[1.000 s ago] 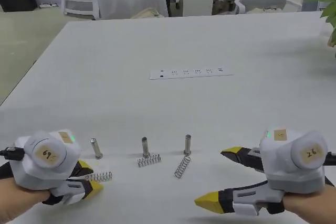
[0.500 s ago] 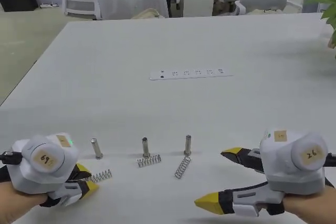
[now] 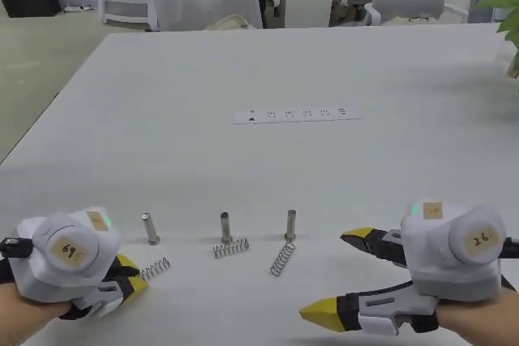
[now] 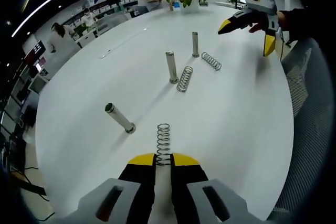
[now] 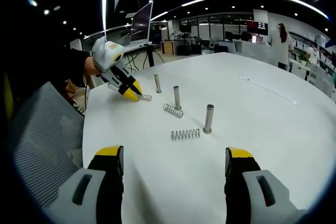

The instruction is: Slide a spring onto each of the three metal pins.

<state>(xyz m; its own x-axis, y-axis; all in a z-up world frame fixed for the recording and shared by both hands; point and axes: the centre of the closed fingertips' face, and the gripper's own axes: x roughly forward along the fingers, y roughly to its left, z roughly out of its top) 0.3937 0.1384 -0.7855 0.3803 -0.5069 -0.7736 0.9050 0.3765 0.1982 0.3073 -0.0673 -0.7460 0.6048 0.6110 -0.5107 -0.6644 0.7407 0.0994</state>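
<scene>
With the left gripper [image 4: 163,157] clenched on only the tip of the spring [image 4: 164,141] beside the left pin [image 4: 119,118], it may flick loose when lifted; the right gripper [image 5: 174,153] gapes empty.

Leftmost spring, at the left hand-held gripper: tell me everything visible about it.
The silver wire coil spring is a short, open-wound, steel-looking helix, straight and undeformed. It lies about level on the white table, pointing away from the left hand-held gripper, whose yellow-tipped jaws appear closed on its near end. Its far end is free, beside the leftmost metal pin without touching it. It is on no pin yet.
</scene>
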